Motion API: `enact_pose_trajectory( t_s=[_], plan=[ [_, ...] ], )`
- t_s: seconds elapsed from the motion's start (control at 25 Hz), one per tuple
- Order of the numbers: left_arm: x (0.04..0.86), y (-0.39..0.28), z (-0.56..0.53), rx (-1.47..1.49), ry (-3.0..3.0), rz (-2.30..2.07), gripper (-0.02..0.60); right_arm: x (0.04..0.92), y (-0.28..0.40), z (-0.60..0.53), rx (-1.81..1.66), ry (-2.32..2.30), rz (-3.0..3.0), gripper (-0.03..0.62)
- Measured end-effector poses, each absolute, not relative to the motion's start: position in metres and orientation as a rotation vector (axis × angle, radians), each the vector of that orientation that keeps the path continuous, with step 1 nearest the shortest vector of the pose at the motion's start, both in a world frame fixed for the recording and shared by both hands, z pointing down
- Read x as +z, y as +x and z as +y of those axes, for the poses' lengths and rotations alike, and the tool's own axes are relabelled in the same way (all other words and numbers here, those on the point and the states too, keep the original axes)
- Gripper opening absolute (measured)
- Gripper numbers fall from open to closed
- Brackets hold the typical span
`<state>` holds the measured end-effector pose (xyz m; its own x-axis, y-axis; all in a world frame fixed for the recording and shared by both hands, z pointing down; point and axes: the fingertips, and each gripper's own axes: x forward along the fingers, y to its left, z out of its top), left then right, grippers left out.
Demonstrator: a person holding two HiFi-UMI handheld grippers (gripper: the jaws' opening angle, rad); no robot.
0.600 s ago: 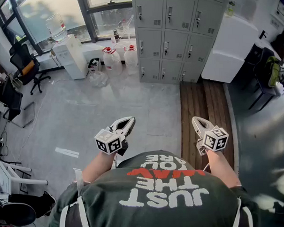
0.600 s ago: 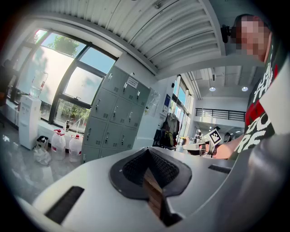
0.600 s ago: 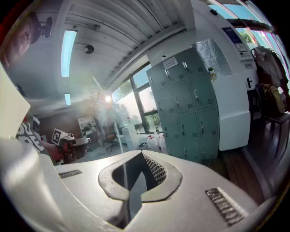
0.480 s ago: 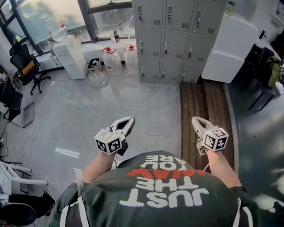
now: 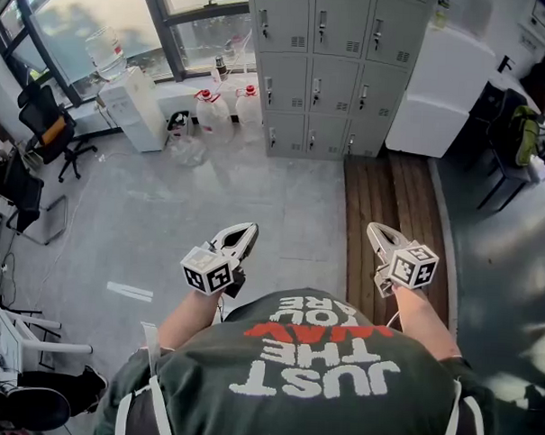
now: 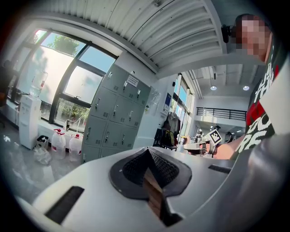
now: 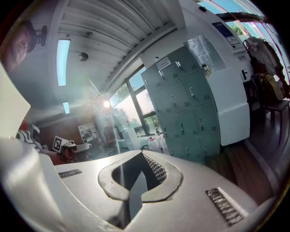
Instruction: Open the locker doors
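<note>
The grey lockers [image 5: 326, 75] stand against the far wall in three columns, every door in view shut, each with a small handle. They also show in the left gripper view as lockers [image 6: 113, 122] and in the right gripper view as lockers [image 7: 186, 108]. Both grippers are held out in front of the person's chest, well short of the lockers. My left gripper [image 5: 240, 238] has its jaws together with nothing between them, as the left gripper [image 6: 147, 152] shows up close. My right gripper [image 5: 378, 233] is also shut and empty, seen again as the right gripper [image 7: 141, 155].
A water dispenser [image 5: 137, 107] and water jugs [image 5: 214, 110] stand left of the lockers. A white cabinet [image 5: 445, 93] stands to their right. A wooden strip of floor [image 5: 395, 208] runs toward the lockers. An office chair [image 5: 47, 126] is at the left, and a chair with a bag [image 5: 519, 142] at the right.
</note>
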<state>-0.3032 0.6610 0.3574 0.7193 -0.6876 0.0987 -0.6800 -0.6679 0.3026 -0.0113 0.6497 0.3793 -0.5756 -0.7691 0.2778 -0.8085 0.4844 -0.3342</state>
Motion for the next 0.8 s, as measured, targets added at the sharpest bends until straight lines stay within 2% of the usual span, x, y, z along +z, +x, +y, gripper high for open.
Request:
enact_pose_trajectory(
  t_s=[0.8],
  plan=[
    [0.351,-0.193,0.645,-0.047,2.591,-1.117,0.008,0.370,0.079,0.629,0.594,1.292,-2.649,0.037]
  ],
)
